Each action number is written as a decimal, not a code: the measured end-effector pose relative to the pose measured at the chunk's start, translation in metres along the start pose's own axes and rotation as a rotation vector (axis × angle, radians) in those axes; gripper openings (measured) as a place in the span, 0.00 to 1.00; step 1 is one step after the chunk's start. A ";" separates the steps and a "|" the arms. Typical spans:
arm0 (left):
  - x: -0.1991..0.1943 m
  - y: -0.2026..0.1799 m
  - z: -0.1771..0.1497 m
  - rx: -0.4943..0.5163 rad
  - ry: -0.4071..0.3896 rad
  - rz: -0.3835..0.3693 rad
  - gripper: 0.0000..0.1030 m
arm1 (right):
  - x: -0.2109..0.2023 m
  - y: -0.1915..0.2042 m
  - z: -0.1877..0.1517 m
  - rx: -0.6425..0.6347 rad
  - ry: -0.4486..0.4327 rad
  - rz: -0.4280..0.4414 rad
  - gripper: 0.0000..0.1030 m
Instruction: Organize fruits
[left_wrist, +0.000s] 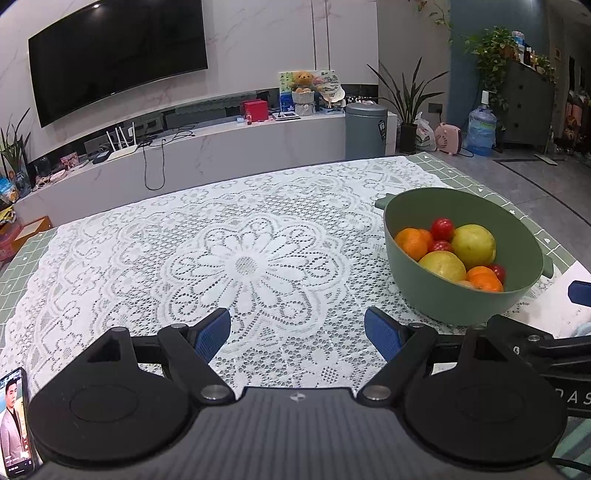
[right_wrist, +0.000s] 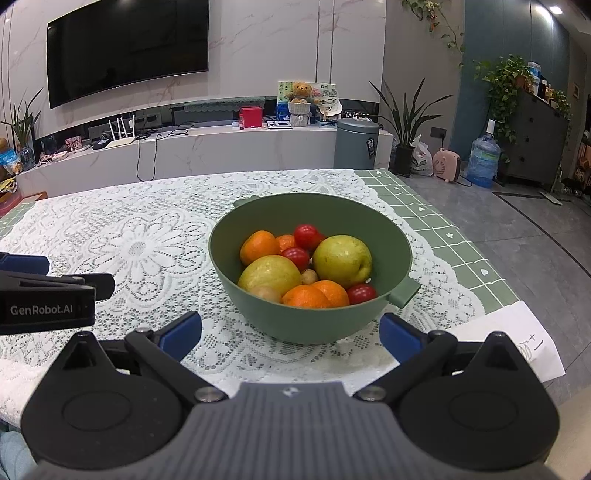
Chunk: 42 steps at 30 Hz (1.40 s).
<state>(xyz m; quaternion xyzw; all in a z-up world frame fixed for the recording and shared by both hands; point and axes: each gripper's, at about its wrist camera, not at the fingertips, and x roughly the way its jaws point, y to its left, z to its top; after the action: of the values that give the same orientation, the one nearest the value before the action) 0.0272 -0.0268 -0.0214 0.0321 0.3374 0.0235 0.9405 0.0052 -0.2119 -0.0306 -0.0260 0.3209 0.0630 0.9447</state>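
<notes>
A green bowl (right_wrist: 314, 325) (left_wrist: 443, 299) stands on the lace cloth, holding two yellow-green pears (right_wrist: 341, 260) (left_wrist: 474, 245), several oranges (right_wrist: 258, 246) (left_wrist: 411, 242), red tomatoes (right_wrist: 306, 236) (left_wrist: 442, 228) and a small brownish fruit (right_wrist: 309, 276). My right gripper (right_wrist: 291, 334) is open, its blue pads either side of the bowl's near wall, just short of it. My left gripper (left_wrist: 297, 332) is open over bare lace, left of the bowl, with nothing between its fingers. The left gripper's body (right_wrist: 44, 295) shows at the left of the right wrist view.
White lace cloth (left_wrist: 243, 266) covers a green checked table cover (right_wrist: 443, 229). A white paper sheet (right_wrist: 517, 336) lies at the table's right front corner. A phone (left_wrist: 14, 424) lies at the left front. Floor, bin and TV shelf lie beyond the far edge.
</notes>
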 end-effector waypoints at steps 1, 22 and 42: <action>0.000 0.000 0.000 0.000 0.002 0.002 0.94 | 0.000 0.000 0.000 -0.001 0.000 0.003 0.96; -0.003 0.003 -0.001 -0.012 0.001 0.003 0.94 | -0.002 0.007 -0.001 -0.027 0.006 0.029 0.96; -0.006 0.004 0.001 -0.026 -0.007 0.000 0.93 | -0.001 0.007 -0.002 -0.029 0.011 0.032 0.96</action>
<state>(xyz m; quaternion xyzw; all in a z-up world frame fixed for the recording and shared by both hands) 0.0232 -0.0236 -0.0166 0.0201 0.3336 0.0277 0.9421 0.0021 -0.2056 -0.0314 -0.0347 0.3256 0.0825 0.9413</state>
